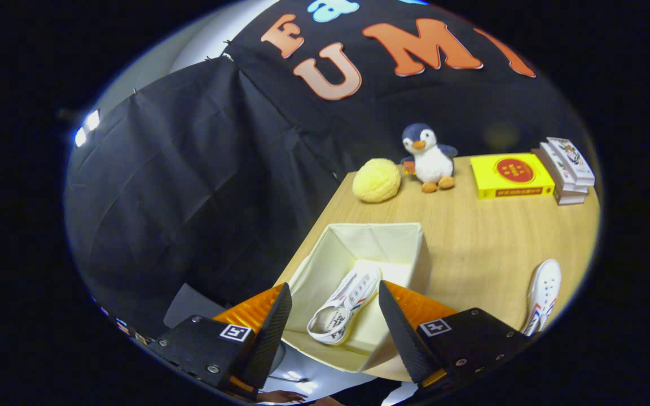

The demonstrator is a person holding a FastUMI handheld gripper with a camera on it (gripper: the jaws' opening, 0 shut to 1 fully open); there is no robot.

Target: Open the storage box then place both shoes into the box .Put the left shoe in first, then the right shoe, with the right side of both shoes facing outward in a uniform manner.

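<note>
An open cream fabric storage box (409,242) stands on the wooden table (483,242) near its left edge. One white shoe (343,307) with red and blue stripes lies inside the box on its side, toe pointing away from me. The second white shoe (543,293) lies on the table to the right of the box. My gripper (336,321) hangs above the box with its two black fingers wide apart, the shoe in the box seen between them. Nothing is held between the fingers.
At the back of the table sit a yellow round plush (376,180), a penguin toy (429,158), a yellow flat box (508,176) and a stack of books (566,169). The table's left edge runs just beside the storage box.
</note>
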